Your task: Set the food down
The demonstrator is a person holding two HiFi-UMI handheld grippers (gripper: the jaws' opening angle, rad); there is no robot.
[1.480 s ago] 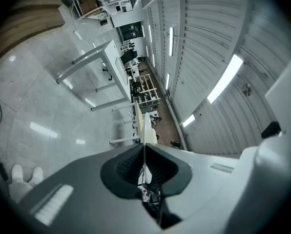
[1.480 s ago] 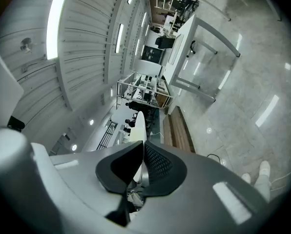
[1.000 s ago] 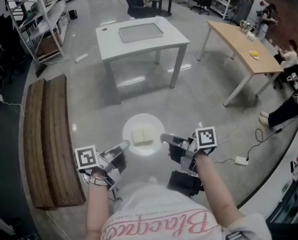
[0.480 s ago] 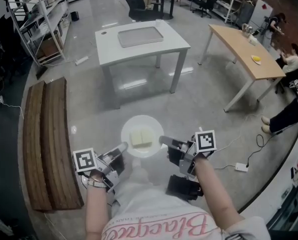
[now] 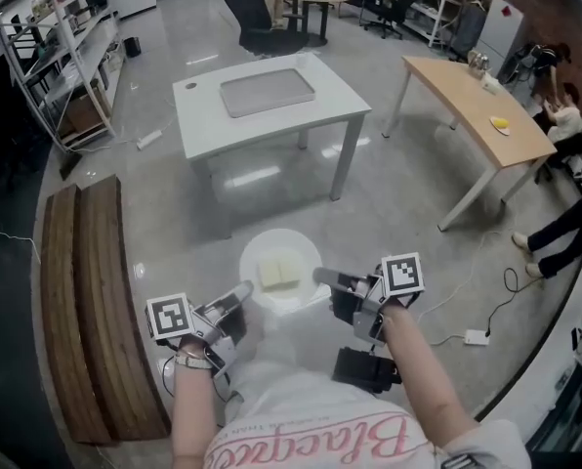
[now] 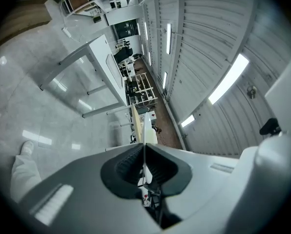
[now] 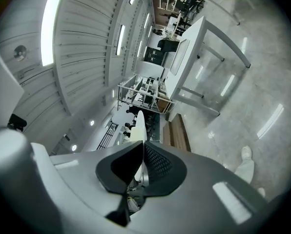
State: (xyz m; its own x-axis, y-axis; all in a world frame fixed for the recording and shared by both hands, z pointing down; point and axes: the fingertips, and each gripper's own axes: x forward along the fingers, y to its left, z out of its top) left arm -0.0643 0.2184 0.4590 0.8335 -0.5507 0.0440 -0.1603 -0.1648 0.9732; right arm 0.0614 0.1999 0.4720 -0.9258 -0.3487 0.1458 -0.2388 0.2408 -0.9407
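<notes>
A white plate (image 5: 281,245) carries two pale yellow slabs of food (image 5: 278,273) and is held level above the floor, in front of my body. My left gripper (image 5: 242,290) is shut on the plate's near left rim, and my right gripper (image 5: 320,277) is shut on its near right rim. In the left gripper view the plate (image 6: 145,129) shows edge-on as a thin white line pinched between the dark pads of the left gripper (image 6: 144,152). In the right gripper view the plate (image 7: 139,125) also shows edge-on, between the pads of the right gripper (image 7: 143,151).
A white table (image 5: 203,113) with a grey tray (image 5: 268,92) on it stands ahead. A long wooden table (image 5: 467,96) is at the right, with seated people (image 5: 564,223) beyond it. Two wooden benches (image 5: 86,301) lie at the left, shelves (image 5: 47,37) behind them. A cable and socket (image 5: 477,337) lie on the floor.
The view has shifted forward a little and the white table sits slightly lower in the picture. Both grippers keep the same hold on the plate.
</notes>
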